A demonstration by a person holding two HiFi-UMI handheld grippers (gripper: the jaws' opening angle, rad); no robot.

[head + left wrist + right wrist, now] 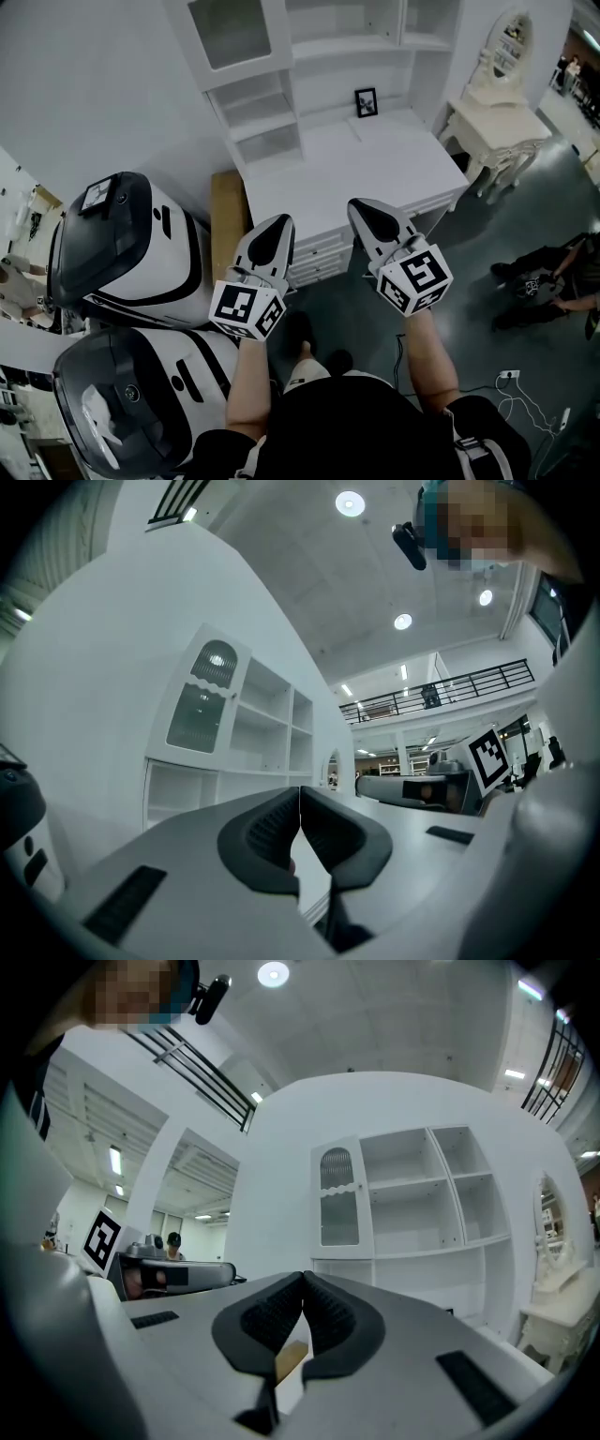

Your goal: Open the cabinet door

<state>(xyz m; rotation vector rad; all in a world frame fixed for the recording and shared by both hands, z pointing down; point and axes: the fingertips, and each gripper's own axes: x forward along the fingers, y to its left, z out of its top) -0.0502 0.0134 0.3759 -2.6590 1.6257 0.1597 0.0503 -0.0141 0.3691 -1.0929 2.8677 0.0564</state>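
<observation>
White cabinet door [228,31] closed, glass-paned, untouched.

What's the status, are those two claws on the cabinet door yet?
Left gripper shut, empty. Right gripper shut, empty. Cabinet door closed, untouched. Desk lies between it and both grippers.

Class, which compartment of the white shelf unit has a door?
The upper-left one, behind the glazed cabinet door; the other compartments stand open, without doors.

Big indoor hall, prob. showroom/lab: staged cabinet [230,33], vanity table [497,117], mezzanine railing [469,682].
</observation>
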